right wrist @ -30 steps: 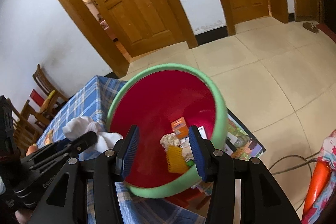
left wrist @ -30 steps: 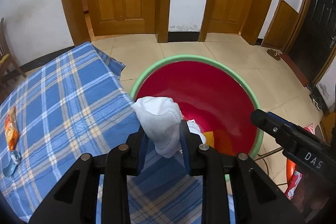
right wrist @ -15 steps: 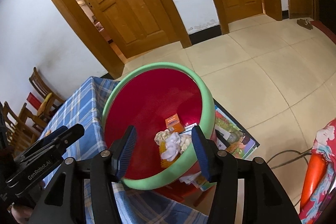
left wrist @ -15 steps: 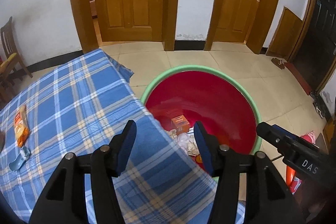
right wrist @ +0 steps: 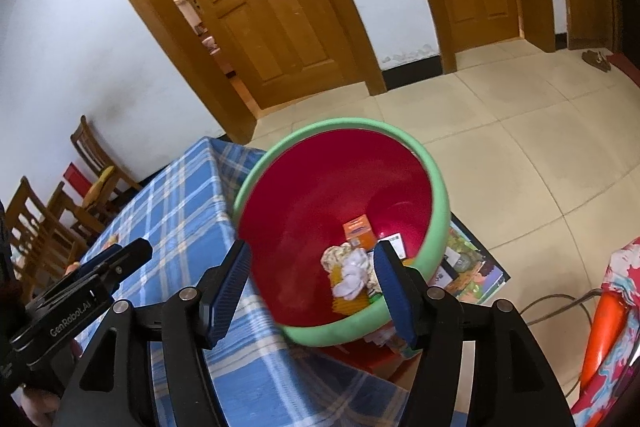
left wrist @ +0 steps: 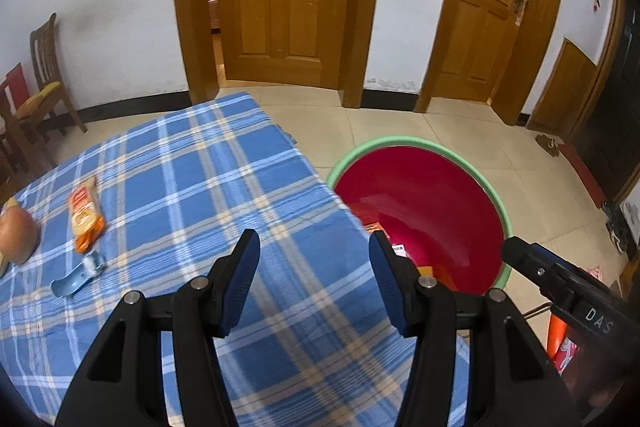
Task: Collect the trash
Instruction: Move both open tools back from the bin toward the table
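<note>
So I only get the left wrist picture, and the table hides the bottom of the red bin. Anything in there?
Observer: Yes, crumpled white tissue lies at the bottom of the red bin.
Operator: Is the other tool carrying something?
Observer: No. The right tool has just been opening its jaws, and nothing is between them.
Operator: What's beside the bin?
Observer: A colourful printed sheet lies by its base.

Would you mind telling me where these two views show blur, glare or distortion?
Left wrist view: door frames bow from fisheye distortion, and glare streaks the red bin wall. Right wrist view: the bin's green rim is smeared by motion blur.
</note>
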`<state>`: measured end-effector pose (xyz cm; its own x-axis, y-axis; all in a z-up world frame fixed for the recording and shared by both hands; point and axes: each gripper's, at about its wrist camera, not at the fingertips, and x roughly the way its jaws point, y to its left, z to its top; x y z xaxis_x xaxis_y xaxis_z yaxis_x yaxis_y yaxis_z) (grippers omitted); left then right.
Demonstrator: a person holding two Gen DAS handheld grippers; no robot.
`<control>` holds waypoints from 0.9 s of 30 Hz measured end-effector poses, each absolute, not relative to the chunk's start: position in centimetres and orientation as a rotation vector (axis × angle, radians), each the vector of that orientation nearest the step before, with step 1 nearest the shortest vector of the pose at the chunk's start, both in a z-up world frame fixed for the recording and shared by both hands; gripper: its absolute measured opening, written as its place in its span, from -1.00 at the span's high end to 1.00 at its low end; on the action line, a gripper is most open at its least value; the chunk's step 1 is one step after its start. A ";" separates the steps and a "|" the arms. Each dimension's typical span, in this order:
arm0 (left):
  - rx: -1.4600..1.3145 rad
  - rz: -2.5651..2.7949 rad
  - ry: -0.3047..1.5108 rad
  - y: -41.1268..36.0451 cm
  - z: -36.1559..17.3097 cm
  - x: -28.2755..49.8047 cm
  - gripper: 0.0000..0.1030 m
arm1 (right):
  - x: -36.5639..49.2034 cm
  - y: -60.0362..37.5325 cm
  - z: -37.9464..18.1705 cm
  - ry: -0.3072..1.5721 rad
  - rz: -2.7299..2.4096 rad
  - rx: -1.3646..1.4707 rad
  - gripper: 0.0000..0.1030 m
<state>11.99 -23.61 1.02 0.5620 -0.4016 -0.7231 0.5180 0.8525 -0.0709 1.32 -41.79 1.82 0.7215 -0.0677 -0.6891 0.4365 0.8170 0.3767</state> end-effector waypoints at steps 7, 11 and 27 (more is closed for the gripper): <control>0.118 -0.501 0.800 -20.9 1.7 12.2 -0.10 | 1.7 -39.6 3.0 0.711 -0.255 0.517 -0.26; 0.104 -0.473 0.792 -19.4 2.1 12.4 -0.10 | 1.9 -38.5 3.3 0.714 -0.237 0.501 -0.27; 0.044 -0.296 0.759 -11.0 3.8 14.0 -0.11 | 4.1 -33.3 3.5 0.748 -0.146 0.442 -0.36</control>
